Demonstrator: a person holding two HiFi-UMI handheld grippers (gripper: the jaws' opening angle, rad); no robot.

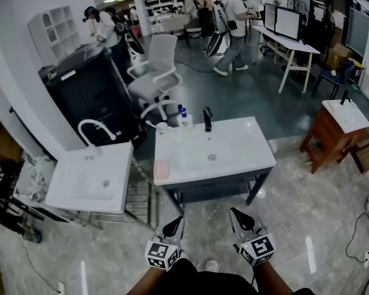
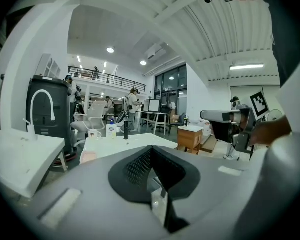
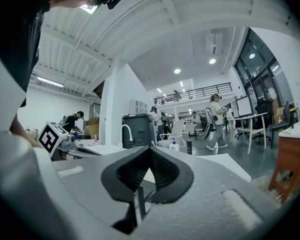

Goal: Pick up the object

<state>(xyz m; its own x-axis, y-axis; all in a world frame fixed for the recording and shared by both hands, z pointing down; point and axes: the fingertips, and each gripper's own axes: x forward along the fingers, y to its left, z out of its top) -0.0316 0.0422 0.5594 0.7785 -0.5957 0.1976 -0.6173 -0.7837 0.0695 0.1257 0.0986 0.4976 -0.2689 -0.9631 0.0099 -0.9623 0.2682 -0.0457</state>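
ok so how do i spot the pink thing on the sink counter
Find the white sink counter with the black tap, in the middle of the head view. At its front left corner lies a flat pale pink block. It is the only pink, low thing there; the white mug and blue-capped bottle stand at the back.

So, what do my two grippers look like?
They match: the left gripper and right gripper each have a pale grey body, black tapered jaws with a textured inner face, and a white cube bearing black square markers. No cables show.
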